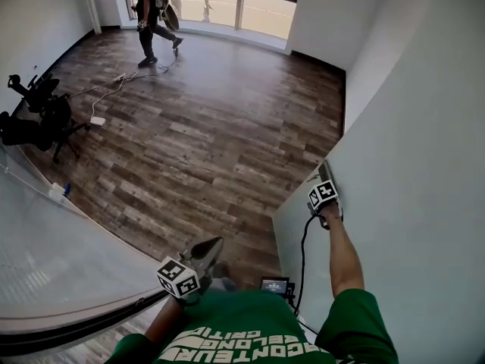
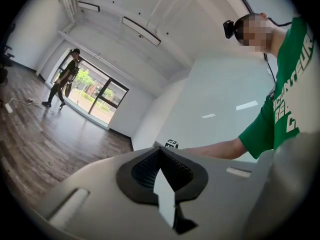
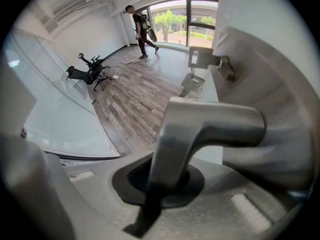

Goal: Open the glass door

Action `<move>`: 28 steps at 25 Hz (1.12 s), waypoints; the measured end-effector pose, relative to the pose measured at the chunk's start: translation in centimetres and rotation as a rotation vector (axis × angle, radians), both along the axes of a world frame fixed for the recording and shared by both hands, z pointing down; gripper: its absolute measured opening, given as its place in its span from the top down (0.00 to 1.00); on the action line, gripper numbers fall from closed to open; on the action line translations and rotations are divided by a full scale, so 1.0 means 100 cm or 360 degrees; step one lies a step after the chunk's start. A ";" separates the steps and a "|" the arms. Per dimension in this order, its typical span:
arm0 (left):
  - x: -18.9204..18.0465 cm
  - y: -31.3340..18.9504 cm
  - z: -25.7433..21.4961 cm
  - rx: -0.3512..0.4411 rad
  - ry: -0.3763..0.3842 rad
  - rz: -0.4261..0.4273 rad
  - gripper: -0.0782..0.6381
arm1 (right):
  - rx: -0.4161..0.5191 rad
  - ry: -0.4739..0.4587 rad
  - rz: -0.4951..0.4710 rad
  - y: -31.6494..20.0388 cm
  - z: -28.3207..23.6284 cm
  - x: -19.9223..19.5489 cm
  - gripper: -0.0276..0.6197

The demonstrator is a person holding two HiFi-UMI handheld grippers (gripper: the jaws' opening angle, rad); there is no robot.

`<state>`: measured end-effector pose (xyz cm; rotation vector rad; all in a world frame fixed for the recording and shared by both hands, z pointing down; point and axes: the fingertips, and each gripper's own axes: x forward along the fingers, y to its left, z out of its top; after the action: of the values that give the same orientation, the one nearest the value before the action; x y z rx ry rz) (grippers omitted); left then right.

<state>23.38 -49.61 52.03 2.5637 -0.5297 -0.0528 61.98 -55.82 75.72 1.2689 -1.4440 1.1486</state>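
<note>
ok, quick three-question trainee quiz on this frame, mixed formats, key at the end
1. True or false: the right tool is shut on the metal door handle.
2. What sits between the jaws of the left tool? A) a cable B) nothing C) the door handle
3. Fill in: across the room, a second person is walking near the big ____.
Key: 1 true; 2 B; 3 window.
</note>
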 end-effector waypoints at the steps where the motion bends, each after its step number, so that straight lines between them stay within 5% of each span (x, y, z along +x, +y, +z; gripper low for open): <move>1: 0.001 -0.004 0.000 0.0000 -0.0002 0.0007 0.87 | 0.0003 0.0009 0.0016 0.000 -0.001 0.006 0.97; 11: 0.018 -0.015 0.003 -0.0028 -0.0057 0.0068 0.87 | 0.0009 0.0053 0.0172 0.008 -0.003 0.076 0.97; 28: 0.126 -0.032 -0.005 -0.0016 -0.0072 0.0220 0.87 | 0.0019 0.0037 0.0422 0.035 -0.003 0.183 0.97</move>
<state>36.03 -52.81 51.51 2.5901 -0.3669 0.0561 80.30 -52.28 75.41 1.5108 -1.2940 1.2944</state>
